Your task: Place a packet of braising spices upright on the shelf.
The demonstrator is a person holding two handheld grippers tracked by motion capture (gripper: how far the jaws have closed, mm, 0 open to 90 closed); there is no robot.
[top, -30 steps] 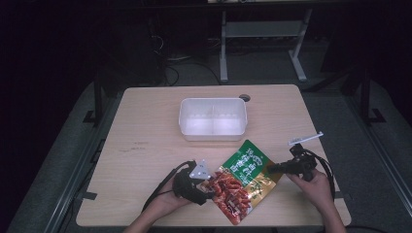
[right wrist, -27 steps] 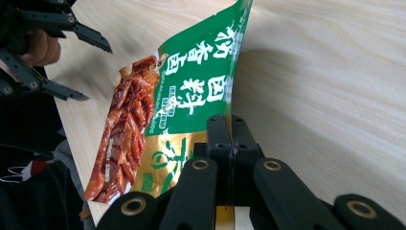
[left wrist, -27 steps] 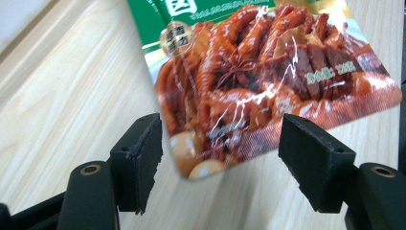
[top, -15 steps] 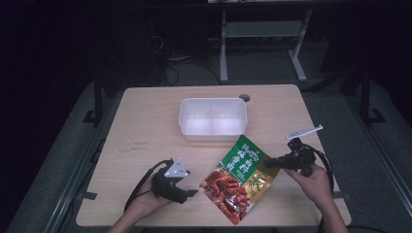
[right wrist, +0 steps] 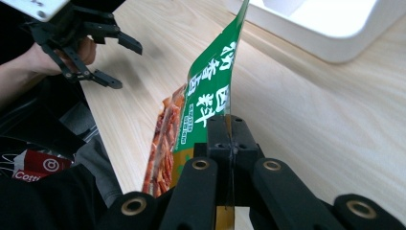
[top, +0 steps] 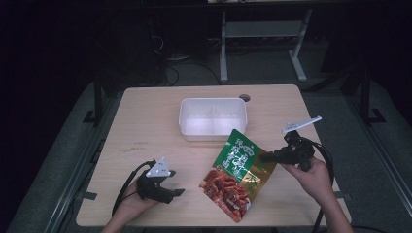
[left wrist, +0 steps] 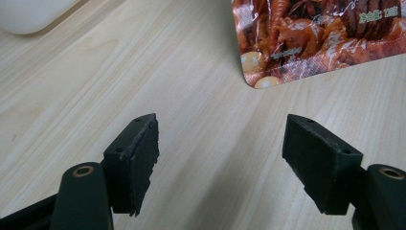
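A green and red snack pouch point(top: 237, 174) lies tilted on the wooden table point(top: 145, 121), its right edge lifted. My right gripper point(top: 266, 157) is shut on that edge. In the right gripper view the jaws point(right wrist: 230, 134) pinch the pouch point(right wrist: 210, 91), which stands on edge above the table. My left gripper point(top: 178, 192) rests low at the front left, open, a little apart from the pouch's lower left corner. Between its spread pads point(left wrist: 139, 158) there is only bare table, with the pouch's corner point(left wrist: 325, 38) farther ahead.
A white two-compartment bin point(top: 213, 116) stands behind the pouch, mid-table; its rim point(right wrist: 330, 33) is close to the raised pouch and its corner point(left wrist: 28, 14) shows far left. The left gripper point(right wrist: 115, 62) sits by the table's front edge. Cables trail from both hands.
My left gripper has slid left, away from the pouch, with open jaws. The right gripper has risen, lifting the pouch's right edge and tilting the pouch.
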